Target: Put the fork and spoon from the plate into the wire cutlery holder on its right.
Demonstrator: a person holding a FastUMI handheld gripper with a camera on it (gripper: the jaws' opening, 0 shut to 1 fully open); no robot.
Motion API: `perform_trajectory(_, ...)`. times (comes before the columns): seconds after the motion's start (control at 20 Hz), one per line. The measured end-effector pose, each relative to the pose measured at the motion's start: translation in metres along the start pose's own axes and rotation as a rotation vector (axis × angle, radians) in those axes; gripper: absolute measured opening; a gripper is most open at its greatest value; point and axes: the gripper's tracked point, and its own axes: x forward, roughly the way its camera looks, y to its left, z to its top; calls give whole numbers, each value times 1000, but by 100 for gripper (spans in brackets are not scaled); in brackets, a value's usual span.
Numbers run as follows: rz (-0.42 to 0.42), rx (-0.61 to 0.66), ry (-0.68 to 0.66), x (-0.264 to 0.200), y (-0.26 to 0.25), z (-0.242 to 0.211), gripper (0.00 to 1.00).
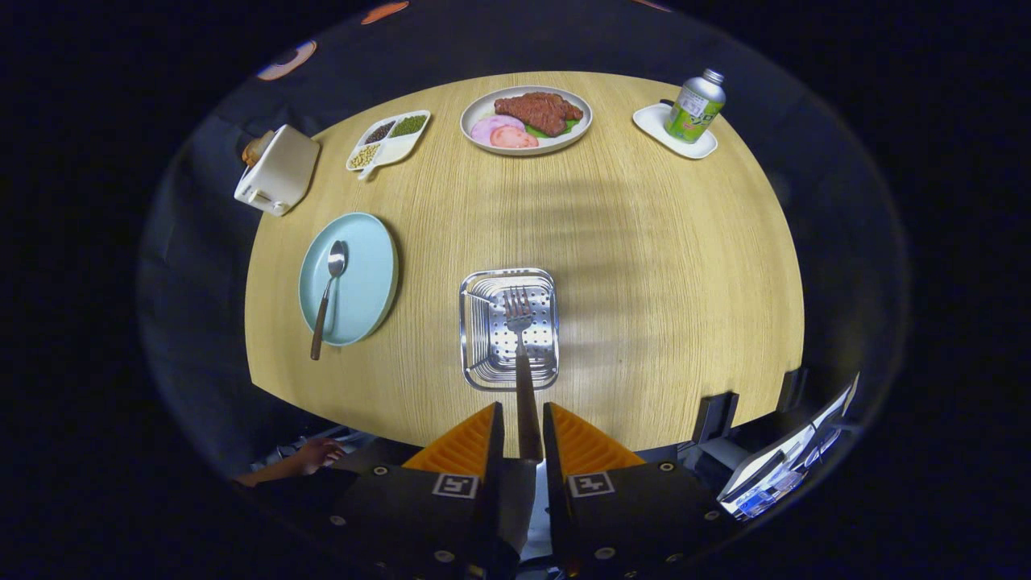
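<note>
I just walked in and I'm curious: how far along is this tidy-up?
About halfway. Nothing is in the wire cutlery holder yet. In hand: the gripper is shut on the fork by its handle, tines over the holder. Left: release it there, then fetch the spoon lying on the blue plate.

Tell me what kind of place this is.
Likely a dining table set for a meal inside a recording booth: a wooden table, a plate of steak and ham and a light blue plate with a spoon. The claw holds a fork.
</note>
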Motion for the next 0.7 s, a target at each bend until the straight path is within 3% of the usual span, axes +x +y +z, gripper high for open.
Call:
perform_trajectory(0.15,11,1,-81,-15,13,16,35)
perform_trajectory(0.4,73,-16,-202,-32,66,41,69)
perform_trajectory(0.5,94,-26,-233,-34,92,47,75)
perform_trajectory(0.7,134,-28,-263,-27,141,53,77)
